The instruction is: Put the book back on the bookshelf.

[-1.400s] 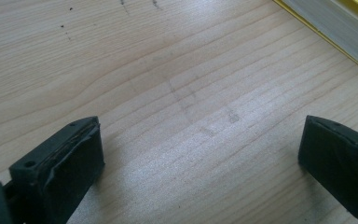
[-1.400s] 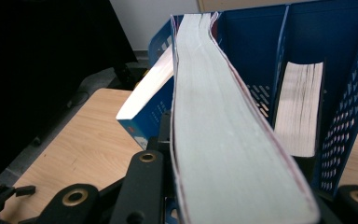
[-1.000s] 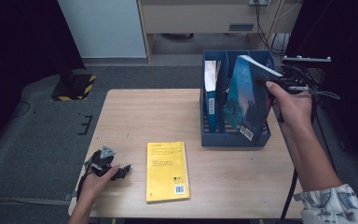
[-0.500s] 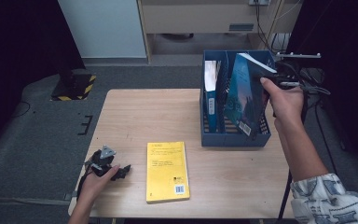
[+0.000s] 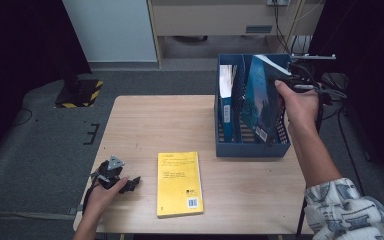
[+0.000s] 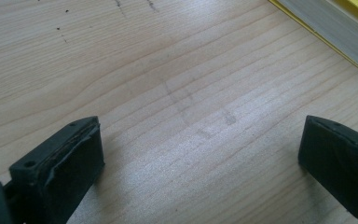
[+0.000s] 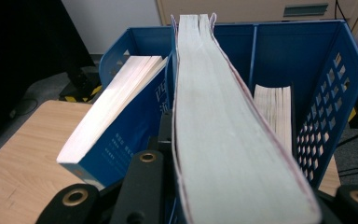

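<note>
Right gripper [image 5: 283,82] is clamped on a teal book [image 5: 258,100], jaws closed against both covers near its upper corner. In the right gripper view the book's page edge [image 7: 223,121] runs straight out from between the jaws, fanned slightly at the far end. The book sits tilted inside the blue file rack [image 5: 250,148] at the table's far right, its lower end down in a middle slot and its top leaning toward the right hand [image 5: 300,102]. Whether its bottom edge rests on the rack floor can't be told; the rack's front wall hides it.

Rack contents, from the right gripper view: a blue-covered book [image 7: 116,130] leaning in the slot to one side of the held book, and a thinner stack of pages [image 7: 274,112] in the slot on the other side, by the perforated wall.

Left gripper [image 5: 117,181] rests on the wooden table [image 5: 150,125] near its front left corner, in the left hand [image 5: 102,195]. Jaws spread wide, nothing between them, bare wood in the gap per the left gripper view.

A yellow book [image 5: 179,183] lies flat on the table just beside the left gripper, apart from it, well short of the rack. Its page edge [image 6: 326,32] shows at the top right corner of the left gripper view.
</note>
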The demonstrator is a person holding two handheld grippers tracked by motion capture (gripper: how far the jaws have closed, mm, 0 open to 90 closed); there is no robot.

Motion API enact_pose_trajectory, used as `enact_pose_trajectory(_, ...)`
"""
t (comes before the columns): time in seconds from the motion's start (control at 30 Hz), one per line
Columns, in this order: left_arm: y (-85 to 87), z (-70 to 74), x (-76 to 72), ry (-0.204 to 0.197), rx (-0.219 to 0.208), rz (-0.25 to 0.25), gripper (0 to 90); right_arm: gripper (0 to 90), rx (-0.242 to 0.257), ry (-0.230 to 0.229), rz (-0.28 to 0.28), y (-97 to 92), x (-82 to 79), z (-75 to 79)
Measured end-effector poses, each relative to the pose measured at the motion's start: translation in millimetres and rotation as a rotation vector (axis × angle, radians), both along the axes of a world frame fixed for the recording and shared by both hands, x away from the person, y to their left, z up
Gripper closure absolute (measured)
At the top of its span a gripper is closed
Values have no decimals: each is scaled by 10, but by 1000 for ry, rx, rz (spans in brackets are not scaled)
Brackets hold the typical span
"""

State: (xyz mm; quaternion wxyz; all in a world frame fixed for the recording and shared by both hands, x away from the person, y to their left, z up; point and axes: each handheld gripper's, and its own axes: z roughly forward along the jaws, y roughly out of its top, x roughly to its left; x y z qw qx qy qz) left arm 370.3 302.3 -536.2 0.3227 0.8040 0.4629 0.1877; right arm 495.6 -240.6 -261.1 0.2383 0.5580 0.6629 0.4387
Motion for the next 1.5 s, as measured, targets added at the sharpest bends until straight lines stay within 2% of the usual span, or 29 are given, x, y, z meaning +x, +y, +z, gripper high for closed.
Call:
enact_pose_trajectory(0.57,0,2,2,2,1,-3,0,739,-37,0,-38,158,214,-95)
enact_pose_trajectory(1.2,-7,2,5,2,0,-5,0,739,-29,-17,-72,281,409,-220)
enact_pose_trajectory(1.5,-8,0,4,1,-3,-5,0,738,-28,-18,-83,347,518,-337)
